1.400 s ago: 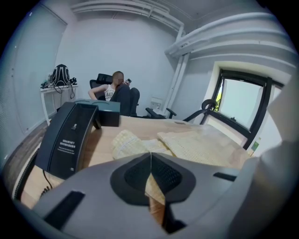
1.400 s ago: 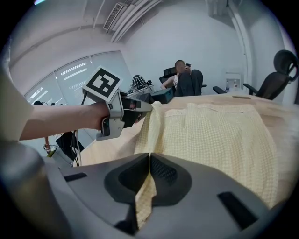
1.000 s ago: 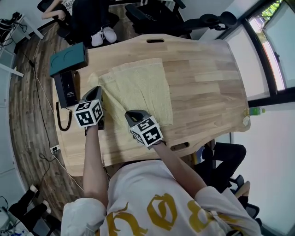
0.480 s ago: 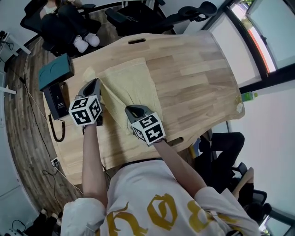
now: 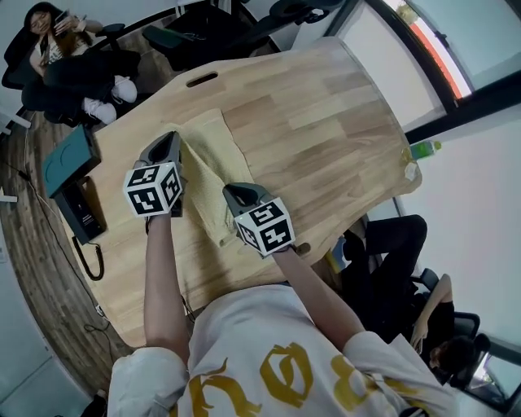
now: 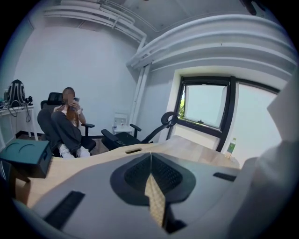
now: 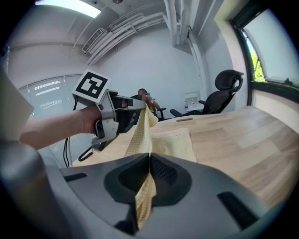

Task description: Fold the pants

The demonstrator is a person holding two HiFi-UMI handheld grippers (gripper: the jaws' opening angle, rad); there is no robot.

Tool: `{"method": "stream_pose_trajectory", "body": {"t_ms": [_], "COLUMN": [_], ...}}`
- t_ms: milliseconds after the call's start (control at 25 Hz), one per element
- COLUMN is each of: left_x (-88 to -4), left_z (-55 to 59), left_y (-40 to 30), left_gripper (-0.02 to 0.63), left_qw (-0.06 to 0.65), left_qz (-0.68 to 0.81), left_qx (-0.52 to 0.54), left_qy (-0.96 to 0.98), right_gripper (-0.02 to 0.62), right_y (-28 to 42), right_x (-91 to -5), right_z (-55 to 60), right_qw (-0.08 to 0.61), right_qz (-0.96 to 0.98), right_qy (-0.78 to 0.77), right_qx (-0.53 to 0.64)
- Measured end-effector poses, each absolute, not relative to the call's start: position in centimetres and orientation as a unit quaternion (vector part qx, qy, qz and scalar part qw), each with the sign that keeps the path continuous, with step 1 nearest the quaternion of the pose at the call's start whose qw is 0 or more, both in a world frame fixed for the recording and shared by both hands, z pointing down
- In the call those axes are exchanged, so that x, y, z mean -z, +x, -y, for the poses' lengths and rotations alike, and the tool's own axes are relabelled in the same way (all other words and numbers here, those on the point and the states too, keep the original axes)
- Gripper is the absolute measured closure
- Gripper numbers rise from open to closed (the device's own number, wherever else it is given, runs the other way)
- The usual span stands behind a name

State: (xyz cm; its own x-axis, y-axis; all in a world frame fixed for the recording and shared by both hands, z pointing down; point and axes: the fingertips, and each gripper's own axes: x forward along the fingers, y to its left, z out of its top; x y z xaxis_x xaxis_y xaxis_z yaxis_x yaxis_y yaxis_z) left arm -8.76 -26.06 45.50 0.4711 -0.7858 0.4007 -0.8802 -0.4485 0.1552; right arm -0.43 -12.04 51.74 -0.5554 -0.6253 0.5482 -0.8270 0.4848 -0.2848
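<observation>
The pale yellow pants [image 5: 214, 167] lie on the wooden table [image 5: 326, 130], their near edge lifted off the top. My left gripper [image 5: 171, 148] is shut on one corner of the yellow cloth [image 6: 155, 200], which hangs out from between its jaws. My right gripper [image 5: 236, 194] is shut on the other end of that edge, and the cloth [image 7: 145, 140] stretches from it up to the left gripper [image 7: 135, 106] held above the table. The far part of the pants [image 7: 175, 142] still rests flat.
A teal box [image 5: 69, 157] and a black device with a cord [image 5: 81, 213] sit at the table's left edge. A green bottle [image 5: 423, 149] stands at the right edge. A seated person [image 5: 61, 49] and office chairs [image 5: 203, 24] are beyond the table.
Both grippers have risen and moved across the table with the pants' edge, pulling it up and over so less of the cloth lies flat. The head view has swung round.
</observation>
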Motion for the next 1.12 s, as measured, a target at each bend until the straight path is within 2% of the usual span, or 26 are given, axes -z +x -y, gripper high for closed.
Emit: {"method": "stream_pose_trajectory", "body": {"t_ms": [520, 880, 1000, 1040, 1120], "left_x": [-54.9, -62.3, -62.7, -62.6, -62.1], "left_z": [30.5, 30.0, 29.6, 29.6, 29.6], "left_y": [-0.3, 1.2, 1.3, 1.3, 1.4], "left_gripper": [0.597, 0.595, 0.594, 0.588, 0.539], "left_qw": [0.187, 0.216, 0.214, 0.214, 0.218], "left_qz": [0.446, 0.423, 0.420, 0.419, 0.418], "left_qx": [-0.216, -0.283, -0.290, -0.288, -0.280], "left_qy": [0.848, 0.833, 0.833, 0.834, 0.836], "right_gripper": [0.584, 0.584, 0.583, 0.581, 0.580], "right_y": [6.6, 7.7, 7.8, 7.9, 8.1], "right_x": [-59.0, -63.8, -63.9, -63.7, -63.4], "right_z": [14.8, 14.4, 14.6, 14.7, 14.9], "right_qw": [0.230, 0.269, 0.263, 0.259, 0.252], "right_qz": [0.797, 0.773, 0.770, 0.770, 0.771], "right_qy": [0.462, 0.457, 0.462, 0.464, 0.467], "right_qx": [-0.315, -0.350, -0.353, -0.353, -0.353]}}
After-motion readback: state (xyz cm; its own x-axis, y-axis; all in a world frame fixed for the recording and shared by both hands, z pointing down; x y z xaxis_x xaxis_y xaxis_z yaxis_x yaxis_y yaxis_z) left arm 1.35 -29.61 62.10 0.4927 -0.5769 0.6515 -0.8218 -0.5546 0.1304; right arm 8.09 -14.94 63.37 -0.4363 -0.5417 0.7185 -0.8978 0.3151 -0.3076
